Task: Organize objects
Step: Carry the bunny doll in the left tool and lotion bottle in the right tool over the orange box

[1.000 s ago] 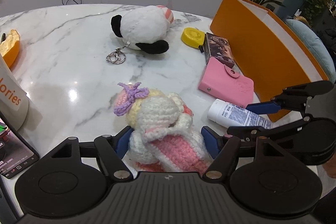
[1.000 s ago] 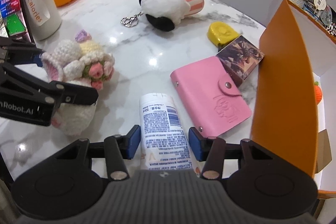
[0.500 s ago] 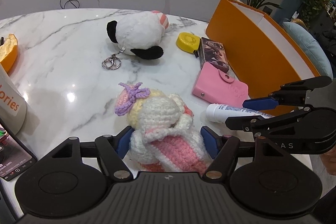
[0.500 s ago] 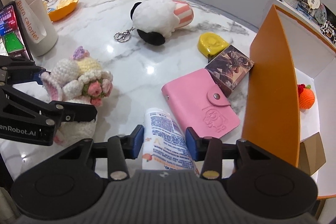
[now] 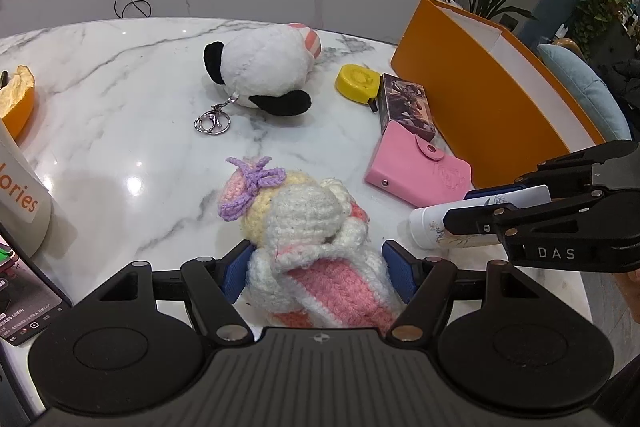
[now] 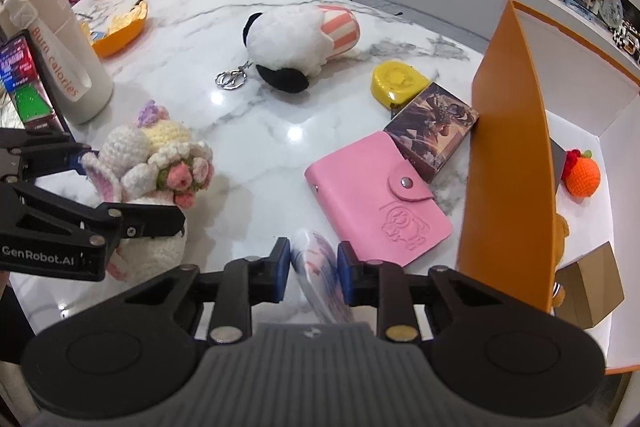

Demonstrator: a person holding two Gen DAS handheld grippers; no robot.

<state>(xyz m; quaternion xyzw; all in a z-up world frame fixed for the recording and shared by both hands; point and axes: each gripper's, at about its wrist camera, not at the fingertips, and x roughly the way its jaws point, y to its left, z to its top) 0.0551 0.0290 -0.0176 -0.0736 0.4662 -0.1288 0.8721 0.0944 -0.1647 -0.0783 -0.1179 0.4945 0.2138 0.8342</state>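
1. Two grippers are each clamped on an object above the marble table (image 5: 120,115).
2. Left gripper (image 5: 318,267): its blue pads press both sides of the crocheted bunny doll (image 5: 304,227), which sits at the near edge of the table; the doll's purple bow points away from the camera.
3. Right gripper (image 6: 313,261): its fingers are clenched on the white tube (image 6: 320,279), which appears blurred in the right wrist view. In the left wrist view the tube (image 5: 472,223) lies roughly level, just beside the pink card wallet (image 5: 416,171).
4. The orange box (image 6: 508,163) stands at the right of the table. An orange crocheted fruit (image 6: 582,177) lies inside on its white floor.
5. A dark card box (image 6: 434,129) lies between the wallet and the yellow tape measure (image 6: 396,83), touching the orange wall.
6. The panda plush (image 6: 296,41) with its key ring (image 6: 231,79) lies further back, well apart from both grippers.
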